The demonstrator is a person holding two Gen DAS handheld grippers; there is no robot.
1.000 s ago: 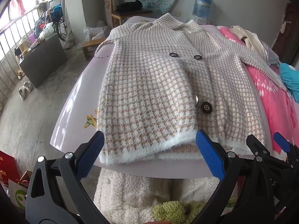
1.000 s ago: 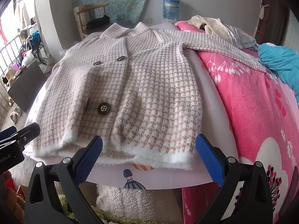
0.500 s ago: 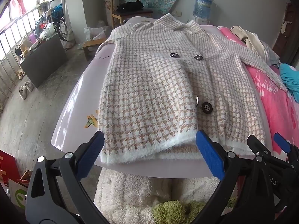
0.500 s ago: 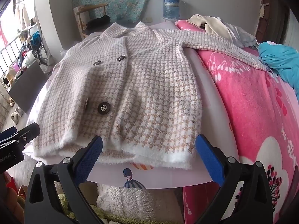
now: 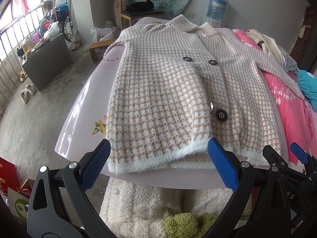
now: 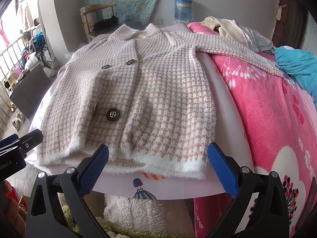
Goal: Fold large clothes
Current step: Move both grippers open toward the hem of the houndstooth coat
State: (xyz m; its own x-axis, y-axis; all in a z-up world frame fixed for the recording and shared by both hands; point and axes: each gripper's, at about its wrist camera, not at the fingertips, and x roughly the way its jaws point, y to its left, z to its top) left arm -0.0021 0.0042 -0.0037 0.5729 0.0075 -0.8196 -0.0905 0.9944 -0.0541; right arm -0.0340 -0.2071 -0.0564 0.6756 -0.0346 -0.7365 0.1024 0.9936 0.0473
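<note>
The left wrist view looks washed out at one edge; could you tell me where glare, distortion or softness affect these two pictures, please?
Left wrist view: daylight blows out the window at upper left and leaves a sheen on the table; fisheye bends its edge; coat sharp. Right wrist view: the same bowing, dark corners, blown-out left edge; coat and blanket evenly lit, no hard shadows.

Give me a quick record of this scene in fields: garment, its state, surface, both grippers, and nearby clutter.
garment: houndstooth coat, dark buttons
state: spread flat, front up, unfolded; one sleeve stretched over the pink blanket
surface: pale table
left gripper: open, at the hem, holding nothing
right gripper: open, at the hem, holding nothing
clutter: teal cloth, water jug
</note>
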